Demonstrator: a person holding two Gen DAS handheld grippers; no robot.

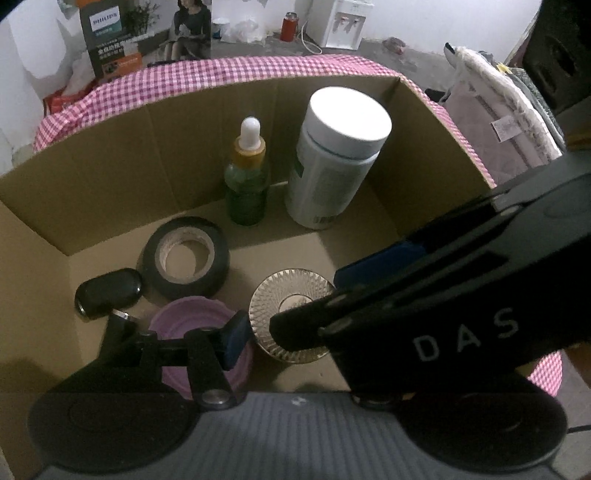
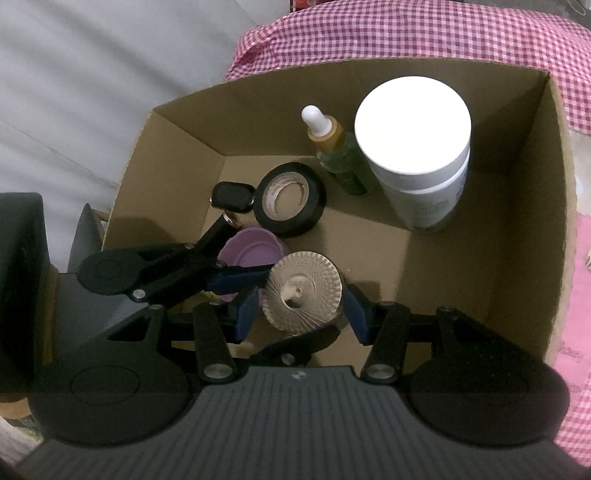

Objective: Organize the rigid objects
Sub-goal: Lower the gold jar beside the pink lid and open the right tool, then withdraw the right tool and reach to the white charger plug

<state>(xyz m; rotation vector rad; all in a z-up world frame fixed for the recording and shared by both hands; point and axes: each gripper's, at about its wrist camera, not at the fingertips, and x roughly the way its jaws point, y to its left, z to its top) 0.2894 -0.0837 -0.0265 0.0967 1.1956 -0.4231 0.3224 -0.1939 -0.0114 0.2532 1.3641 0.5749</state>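
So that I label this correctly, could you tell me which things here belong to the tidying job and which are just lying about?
Job: brown cardboard box, white-lidded plastic jar, green glass dropper bottle, black tape roll, black oval case, purple round plastic lid, ribbed round glass dish.
Lying about: red flask, white water dispenser, printed carton, fluffy white blanket.

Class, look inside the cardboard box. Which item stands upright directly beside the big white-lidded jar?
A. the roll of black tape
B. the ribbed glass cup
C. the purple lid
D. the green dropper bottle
D: the green dropper bottle stands upright right next to the white-lidded jar at the back of the cardboard box, while the other items sit nearer the front.
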